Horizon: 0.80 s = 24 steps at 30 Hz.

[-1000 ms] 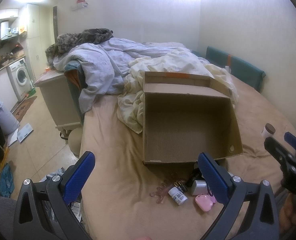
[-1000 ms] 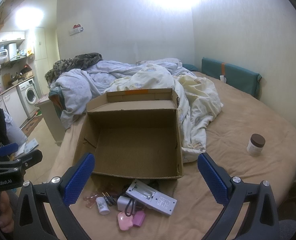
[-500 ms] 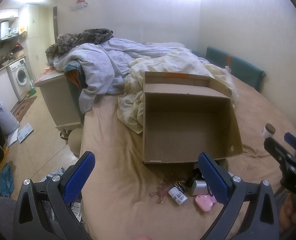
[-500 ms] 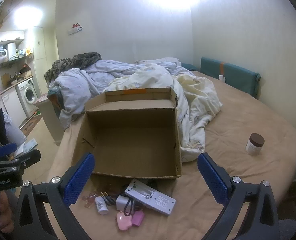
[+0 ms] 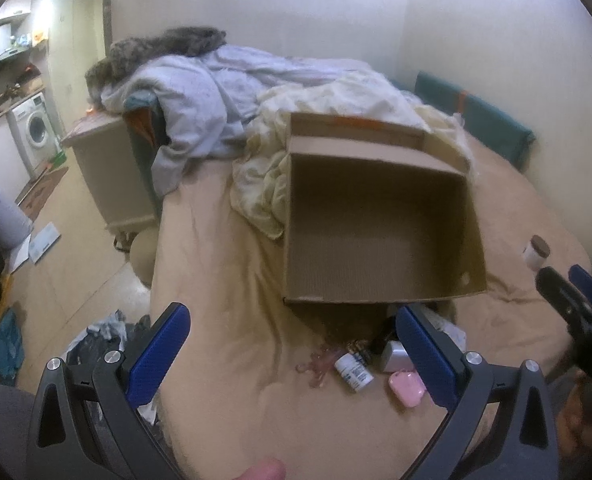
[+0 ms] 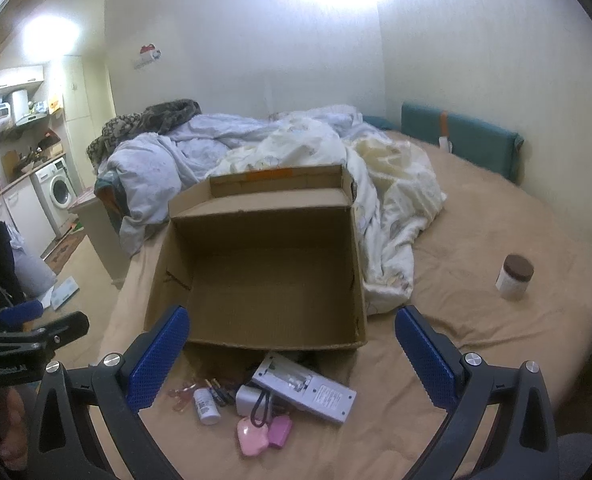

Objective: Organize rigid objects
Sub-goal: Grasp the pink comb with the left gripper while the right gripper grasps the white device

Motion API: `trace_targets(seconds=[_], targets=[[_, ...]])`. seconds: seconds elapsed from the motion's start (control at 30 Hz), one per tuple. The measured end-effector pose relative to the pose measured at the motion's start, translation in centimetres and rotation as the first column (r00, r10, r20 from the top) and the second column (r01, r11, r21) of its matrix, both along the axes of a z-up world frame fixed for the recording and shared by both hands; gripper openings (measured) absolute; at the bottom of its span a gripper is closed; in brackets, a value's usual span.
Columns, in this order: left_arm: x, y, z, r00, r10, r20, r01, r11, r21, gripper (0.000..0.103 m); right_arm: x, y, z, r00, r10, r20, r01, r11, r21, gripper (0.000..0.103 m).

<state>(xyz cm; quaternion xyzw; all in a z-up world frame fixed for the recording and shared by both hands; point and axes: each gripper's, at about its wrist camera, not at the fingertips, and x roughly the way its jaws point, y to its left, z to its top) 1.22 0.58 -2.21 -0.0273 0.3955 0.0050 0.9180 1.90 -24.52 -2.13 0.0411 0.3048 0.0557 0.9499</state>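
With both grippers [image 5: 292,350] [image 6: 292,350] spread wide and empty, I'd reach first for the small bottle [image 6: 206,405] just before the cardboard box [image 6: 264,280]

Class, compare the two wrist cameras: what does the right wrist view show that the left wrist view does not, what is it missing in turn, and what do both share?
Only the right wrist view shows the whole grey battery charger lying in front of the box and the purple case beside the pink one.

Only the left wrist view shows the crumpled bag on the floor beside the bed.

Both show the open, empty cardboard box on the tan bed, the small white bottle, the pink case, the brown-lidded jar, the washing machine, and both grippers open, the left gripper and right gripper.
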Motion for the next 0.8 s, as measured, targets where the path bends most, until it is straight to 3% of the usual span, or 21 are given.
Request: trace_targets(seconds=[0.13, 0.33, 0.43, 0.53, 0.6, 0.8], targets=[[1.1, 0.8, -1.6, 0.995, 0.035, -0.092, -0.035, 0.999, 0.003, 0.102, 0.8, -0.4, -1.2, 0.997, -0.014, -0.077, 0.015, 1.000, 0.005, 0.103], [3.2, 0.8, -4.8, 0.966, 0.024, -0.258, -0.023, 1.000, 0.004, 0.102, 2.2, -1.0, -2.8, 0.982, 0.009, -0.188, 0.000, 0.999, 0.046, 0.103], [4.9, 0.3, -6.5, 0.934, -0.014, -0.357, 0.004, 1.000, -0.027, 0.102, 2.6, -0.9, -2.9, 0.980, 0.024, -0.195, -0.017, 0.999, 0.040, 0.103], [7.4, 0.1, -8.5, 0.894, -0.036, -0.447, 0.009, 0.998, -0.062, 0.094, 2.8, -1.1, -3.0, 0.979, 0.021, -0.203, -0.012, 0.999, 0.046, 0.103], [9.1, 0.0, -10.0, 0.865, -0.053, -0.500, 0.011, 0.996, -0.086, 0.080, 3.0, -1.3, -3.2, 0.975, 0.018, -0.220, -0.006, 0.998, 0.055, 0.103], [12.7, -2.0, -15.1, 0.767, -0.129, -0.629, 0.087, 0.991, -0.098, 0.075, 3.4, -2.3, -3.7, 0.966, 0.015, -0.257, 0.010, 0.995, 0.096, 0.103]])
